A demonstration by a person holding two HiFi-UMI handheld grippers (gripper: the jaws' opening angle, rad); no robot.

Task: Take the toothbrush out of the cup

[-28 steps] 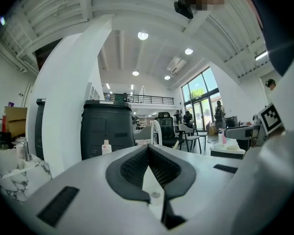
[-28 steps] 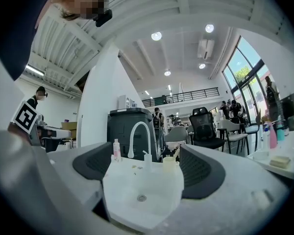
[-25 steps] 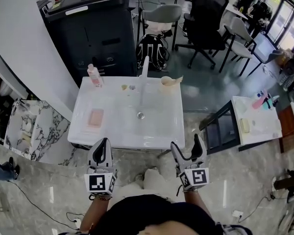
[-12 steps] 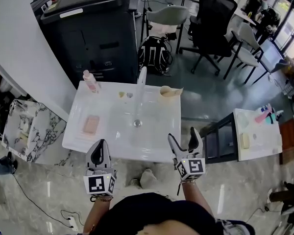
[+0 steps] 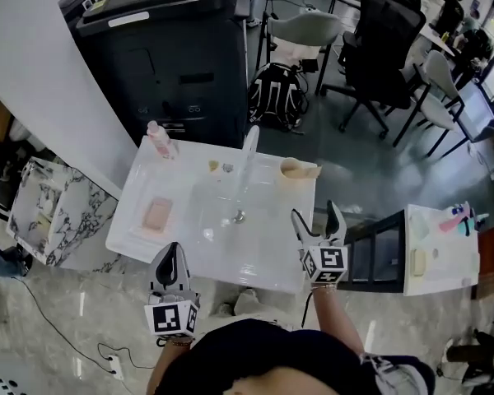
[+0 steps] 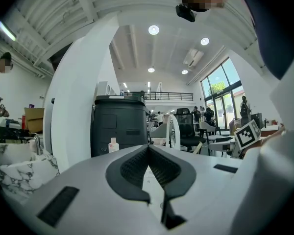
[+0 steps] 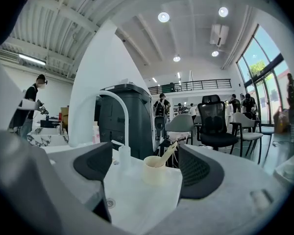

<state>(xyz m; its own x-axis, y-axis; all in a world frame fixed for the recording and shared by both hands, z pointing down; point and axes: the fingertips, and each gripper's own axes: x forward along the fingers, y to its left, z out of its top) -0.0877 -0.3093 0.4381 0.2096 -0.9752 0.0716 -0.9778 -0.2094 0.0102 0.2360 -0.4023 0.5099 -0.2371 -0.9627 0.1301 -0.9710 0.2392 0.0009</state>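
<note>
Well beyond the parted right tongs (image 5: 316, 211), toothbrush (image 7: 167, 153) leans in cup (image 7: 154, 172).

I see a cream cup (image 5: 293, 169) upright at the counter's (image 5: 267, 257) far right corner, centre frame. Cream toothbrush (image 7: 167, 153) stands inside, leaning right over the rim.

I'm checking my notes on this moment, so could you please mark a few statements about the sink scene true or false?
1. The toothbrush stands in the cup. True.
2. The right gripper is shut on the toothbrush. False: its jaws are apart and empty, short of the cup.
3. The left gripper has its jaws together. True.
4. The pink soap lies on the cup's side of the faucet. False: it lies on the opposite side, the bottle's side.
</note>
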